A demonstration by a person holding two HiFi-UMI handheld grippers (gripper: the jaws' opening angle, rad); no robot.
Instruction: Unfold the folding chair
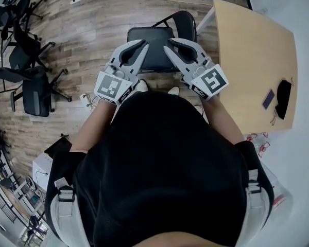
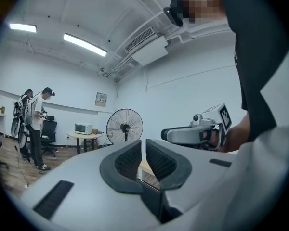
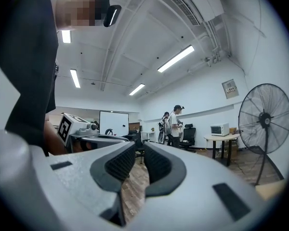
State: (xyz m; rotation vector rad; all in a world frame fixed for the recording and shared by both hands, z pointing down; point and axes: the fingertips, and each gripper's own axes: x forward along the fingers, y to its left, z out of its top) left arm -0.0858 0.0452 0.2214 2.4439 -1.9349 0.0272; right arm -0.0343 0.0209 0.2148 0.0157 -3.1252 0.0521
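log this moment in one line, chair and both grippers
black folding chair: seat flat, on wood floor, not gripped | left gripper: jaws almost together, empty | right gripper: narrow gap, empty

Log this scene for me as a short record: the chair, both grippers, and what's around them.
Folding chair: black, standing on the wood floor, seat face up, looks unfolded
Left gripper: above the seat, fingers all but together, nothing between them
Right gripper: above the seat, fingers slightly apart, nothing between them
Contact with chair: cannot tell
Person's right: light wooden table
Person's left: office chairs
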